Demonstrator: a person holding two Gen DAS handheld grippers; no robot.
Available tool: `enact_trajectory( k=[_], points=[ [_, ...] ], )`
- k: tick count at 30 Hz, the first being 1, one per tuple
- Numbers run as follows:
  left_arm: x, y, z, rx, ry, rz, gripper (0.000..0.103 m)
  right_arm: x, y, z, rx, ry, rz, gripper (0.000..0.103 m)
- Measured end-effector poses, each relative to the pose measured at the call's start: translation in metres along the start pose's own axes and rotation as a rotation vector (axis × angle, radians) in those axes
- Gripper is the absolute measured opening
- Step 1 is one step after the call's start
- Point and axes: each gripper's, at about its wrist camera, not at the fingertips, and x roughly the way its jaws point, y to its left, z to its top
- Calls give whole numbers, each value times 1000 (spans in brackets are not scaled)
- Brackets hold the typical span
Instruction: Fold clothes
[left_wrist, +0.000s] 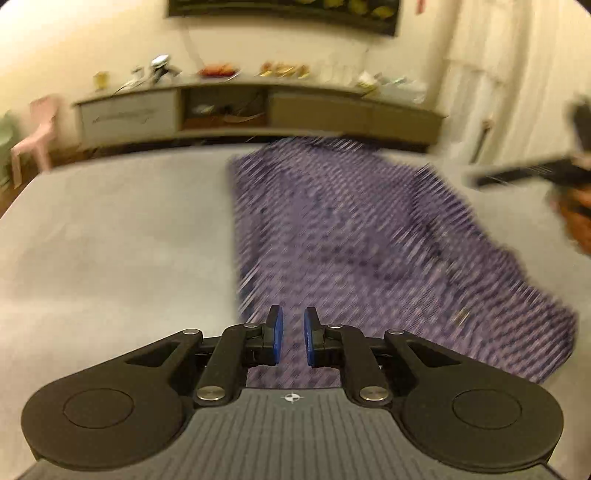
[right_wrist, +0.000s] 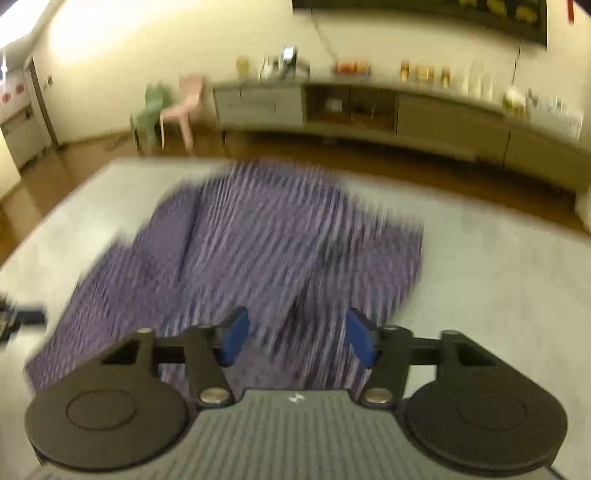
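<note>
Fingers of the right gripper (right_wrist: 297, 338) stood wide and empty; the left gripper (left_wrist: 293, 338) was nearly closed, holding nothing. Below both, the purple patterned garment (left_wrist: 354, 236) lay partly folded on the grey bed (left_wrist: 110, 229). Between folds, apparently; next, grasp an edge.

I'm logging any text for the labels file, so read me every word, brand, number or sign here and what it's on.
No readable text anywhere.
Left tongs: a small crosshair mark on the grey body, no letters.
Right tongs: a small white mark on the body, too blurred.
Wall picture: too blurred.
Items on the sideboard: too blurred.
</note>
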Motion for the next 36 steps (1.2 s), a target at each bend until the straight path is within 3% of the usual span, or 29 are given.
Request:
enact_trajectory(
  k=[2,5,10,11,13,14,17,20,23,27,29,32,34,36],
  points=[
    [21,-12,17,49,0,-20,14,37,-9,30,-21,-16,-41,78],
    [63,-17,32,109,28,61,14,100,-22,61,-43,17,-110,80],
    [90,-2,28,144,49,172,14,165,-38,64,-71,84,-98,79],
    [90,6,27,123,50,184,14,173,-39,62,-75,106,-77,70],
    [87,26,23,50,46,205,14,170,-46,62,-29,90,5,31],
    [85,35,21,9,42,207,14,167,-44,62,-37,92,3,6],
    [80,49,18,-86,33,187,14,148,-32,60,-96,71,-32,4],
    [74,59,18,-166,32,168,14,82,-12,58,-126,-63,-27,4],
    [47,78,14,-293,-9,120,14,-15,23,35,-214,-202,20,4],
    [-9,96,-9,-441,-87,21,13,-115,87,-53,-394,-227,63,3],
    [-25,98,-25,-495,-95,-28,14,-130,118,-113,-488,-156,73,2],
    [-33,94,-45,-554,-62,-67,13,-116,141,-188,-556,3,14,1],
    [-34,88,-51,-588,-44,-93,13,-108,151,-214,-667,61,-54,3],
    [-39,83,-48,-603,-57,-113,14,-119,150,-212,-605,49,-40,17]
  ],
)
